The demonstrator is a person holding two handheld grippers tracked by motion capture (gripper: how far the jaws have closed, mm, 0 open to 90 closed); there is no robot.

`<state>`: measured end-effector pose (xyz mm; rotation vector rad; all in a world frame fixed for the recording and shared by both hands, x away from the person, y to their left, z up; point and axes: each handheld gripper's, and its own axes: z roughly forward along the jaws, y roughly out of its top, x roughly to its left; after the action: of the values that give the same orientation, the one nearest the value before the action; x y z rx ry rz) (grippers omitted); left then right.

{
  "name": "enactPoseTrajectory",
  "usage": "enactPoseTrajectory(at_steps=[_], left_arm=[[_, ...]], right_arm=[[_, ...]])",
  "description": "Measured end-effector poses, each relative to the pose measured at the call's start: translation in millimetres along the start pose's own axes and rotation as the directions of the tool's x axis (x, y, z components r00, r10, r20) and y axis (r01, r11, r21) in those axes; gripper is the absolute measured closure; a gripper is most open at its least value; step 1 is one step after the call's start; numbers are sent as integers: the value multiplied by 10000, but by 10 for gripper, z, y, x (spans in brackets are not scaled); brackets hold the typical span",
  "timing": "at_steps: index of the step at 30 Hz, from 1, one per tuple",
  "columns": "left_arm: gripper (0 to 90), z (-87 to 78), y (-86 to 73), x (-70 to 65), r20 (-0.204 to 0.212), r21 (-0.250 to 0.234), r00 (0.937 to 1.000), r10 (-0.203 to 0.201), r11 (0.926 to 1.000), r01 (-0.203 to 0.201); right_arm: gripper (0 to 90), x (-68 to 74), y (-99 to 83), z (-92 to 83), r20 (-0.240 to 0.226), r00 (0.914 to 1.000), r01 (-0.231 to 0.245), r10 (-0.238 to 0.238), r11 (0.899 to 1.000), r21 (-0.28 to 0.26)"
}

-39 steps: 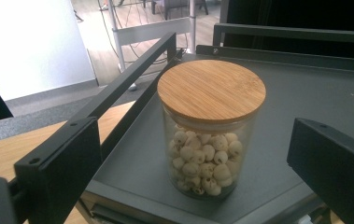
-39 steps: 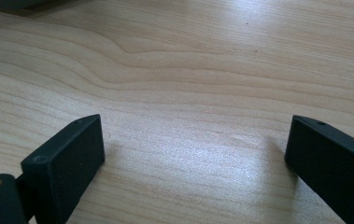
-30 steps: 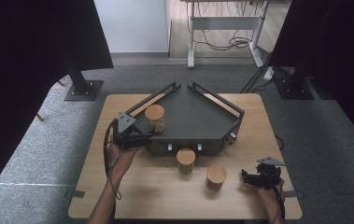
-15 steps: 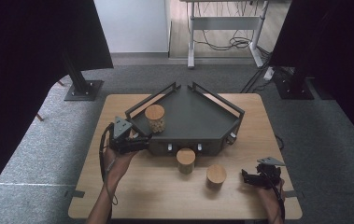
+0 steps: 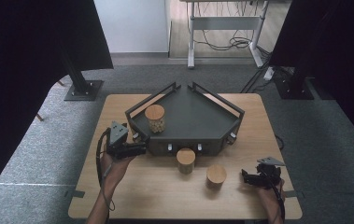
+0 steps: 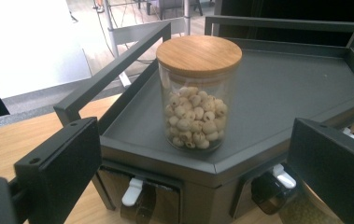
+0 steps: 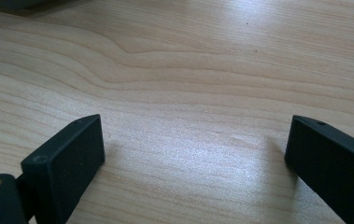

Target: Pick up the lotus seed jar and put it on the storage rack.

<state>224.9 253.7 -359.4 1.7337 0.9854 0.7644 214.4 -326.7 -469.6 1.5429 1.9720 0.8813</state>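
left gripper (image 5: 139,148): pulled back from jar (image 5: 155,118) toward desk's left edge, jaws wide, empty (jar in tray's (image 5: 198,116) left corner) | right gripper (image 5: 247,176): unmoved, jaws apart, empty

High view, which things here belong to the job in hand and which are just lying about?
In the job:
left gripper
jar of pale round nuts
dark tray
two lidded jars on the table

Lying about:
desk frame and cables
black stand bases

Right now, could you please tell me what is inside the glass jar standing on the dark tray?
The glass jar holds pale round seeds, like lotus seeds, filling its lower half. A bamboo lid closes the top, hiding the upper space from above.
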Motion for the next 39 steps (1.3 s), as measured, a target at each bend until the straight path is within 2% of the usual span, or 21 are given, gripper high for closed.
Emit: enactPoseTrajectory(at_steps=[17, 30, 39], left_arm=[[30, -167, -115, 0, 216, 39, 9997, -71, 10000, 70], [32, -222, -225, 7, 188, 282, 9998, -99, 9996, 94], [34, -266, -323, 10, 339, 371, 9992, -220, 9991, 207]], right_arm=[[41, 6, -3, 0, 27, 10000, -3, 3, 10000, -14], [41, 7, -3, 0, 30, 10000, 3, -3, 10000, -10], [41, 7, -3, 0, 31, 10000, 2, -2, 10000, -9]])
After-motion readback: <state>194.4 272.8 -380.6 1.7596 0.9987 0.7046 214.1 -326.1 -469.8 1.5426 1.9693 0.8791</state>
